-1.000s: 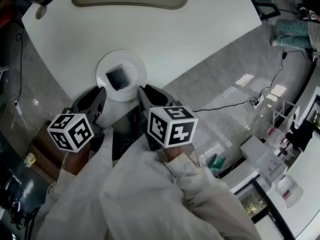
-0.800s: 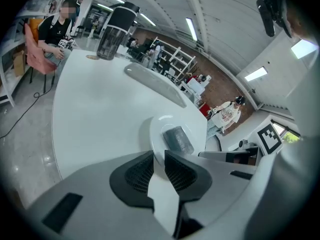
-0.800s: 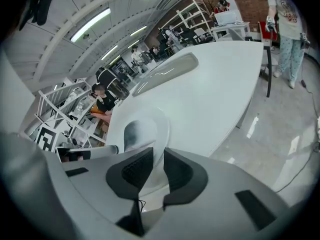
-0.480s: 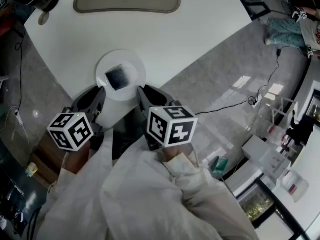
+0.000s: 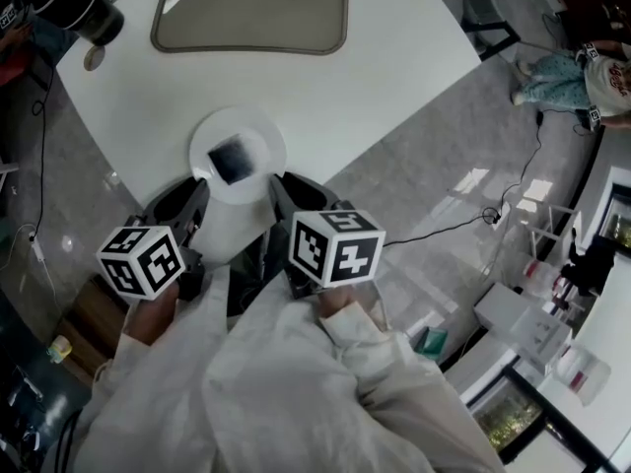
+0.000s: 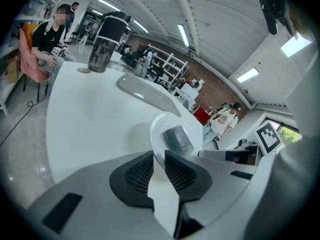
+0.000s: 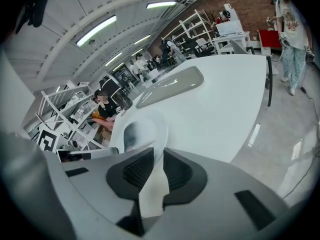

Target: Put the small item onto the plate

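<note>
A: Small item (image 5: 233, 158), position?
B: Dark block, lying mid-plate. White plate (image 5: 268, 151) sits on the tabletop (image 5: 325, 87), near its edge.
A: Tools?
B: Left tool (image 6: 159, 158) and right tool (image 7: 159, 155) both at the plate's near rim. Jaws a narrow gap apart, gripping nothing.

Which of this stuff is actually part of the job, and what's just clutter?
Job: plate; small dark item lying on it; left tool and right tool, both open, at the plate's near edge.
Lying about: tray; black container; round disc beside it.
</note>
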### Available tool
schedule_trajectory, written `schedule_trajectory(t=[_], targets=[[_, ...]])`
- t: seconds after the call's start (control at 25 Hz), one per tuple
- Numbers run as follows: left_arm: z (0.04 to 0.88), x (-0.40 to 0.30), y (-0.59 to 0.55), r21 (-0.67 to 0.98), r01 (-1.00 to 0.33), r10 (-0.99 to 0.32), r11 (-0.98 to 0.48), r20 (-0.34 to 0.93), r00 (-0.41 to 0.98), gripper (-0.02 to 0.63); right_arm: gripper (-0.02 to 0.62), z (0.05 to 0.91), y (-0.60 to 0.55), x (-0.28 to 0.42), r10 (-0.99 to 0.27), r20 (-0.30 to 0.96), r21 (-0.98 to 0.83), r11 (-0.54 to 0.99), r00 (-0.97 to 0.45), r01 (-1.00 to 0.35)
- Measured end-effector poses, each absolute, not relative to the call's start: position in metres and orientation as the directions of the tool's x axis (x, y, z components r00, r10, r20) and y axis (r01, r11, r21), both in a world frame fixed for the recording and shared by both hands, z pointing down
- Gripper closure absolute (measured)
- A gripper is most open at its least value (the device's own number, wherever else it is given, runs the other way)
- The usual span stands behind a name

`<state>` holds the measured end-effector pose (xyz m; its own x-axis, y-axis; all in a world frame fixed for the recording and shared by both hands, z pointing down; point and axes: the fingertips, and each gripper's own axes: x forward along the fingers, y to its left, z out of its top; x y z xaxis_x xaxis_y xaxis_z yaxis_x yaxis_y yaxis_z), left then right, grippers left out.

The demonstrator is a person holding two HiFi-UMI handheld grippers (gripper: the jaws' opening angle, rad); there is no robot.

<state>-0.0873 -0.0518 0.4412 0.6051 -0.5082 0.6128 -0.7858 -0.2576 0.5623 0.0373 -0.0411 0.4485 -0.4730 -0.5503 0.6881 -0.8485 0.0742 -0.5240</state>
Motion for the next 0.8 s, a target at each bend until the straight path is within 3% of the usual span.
schedule_trajectory(t=[0.8], targets=[[0.444, -0.053, -0.158, 0.537, -0.825, -0.568, -0.178, 0.628, 0.531, 0.537, 0.528, 0.456, -0.158, 0.072, -0.457, 0.674, -0.57, 0.18, -0.581, -0.802]])
